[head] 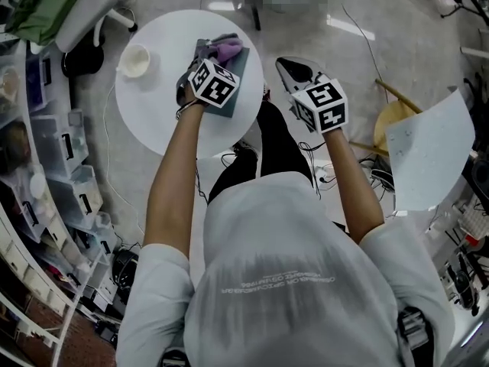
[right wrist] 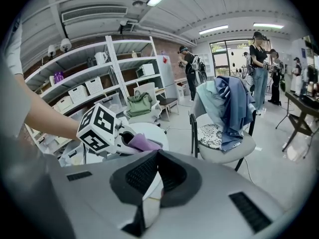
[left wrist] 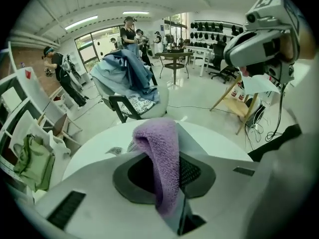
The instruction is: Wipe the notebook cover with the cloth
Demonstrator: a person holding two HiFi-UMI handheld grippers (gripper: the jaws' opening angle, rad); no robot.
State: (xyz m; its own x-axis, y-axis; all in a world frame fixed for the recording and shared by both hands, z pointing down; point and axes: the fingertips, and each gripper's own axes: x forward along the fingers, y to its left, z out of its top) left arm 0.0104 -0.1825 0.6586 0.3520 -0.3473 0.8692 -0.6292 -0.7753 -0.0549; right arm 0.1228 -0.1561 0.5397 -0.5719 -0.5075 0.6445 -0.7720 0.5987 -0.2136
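Note:
A purple cloth (head: 228,49) is pinched in my left gripper (head: 211,53), which hovers over a dark teal notebook (head: 239,69) on the far right part of the round white table (head: 157,109). In the left gripper view the cloth (left wrist: 162,156) drapes between the shut jaws, and the notebook's grey cover (left wrist: 207,141) lies just behind it. My right gripper (head: 285,64) is held off the table's right edge, shut and with nothing in it. The right gripper view (right wrist: 156,152) looks across at the left gripper's marker cube (right wrist: 98,127) and the cloth (right wrist: 143,143).
A white cup (head: 136,60) stands on the table's left side. Storage shelves and bins (head: 46,182) line the left. A wooden stool (head: 392,121) and a white board (head: 430,150) sit to the right. A chair draped with blue clothing (right wrist: 225,111) is beyond the table.

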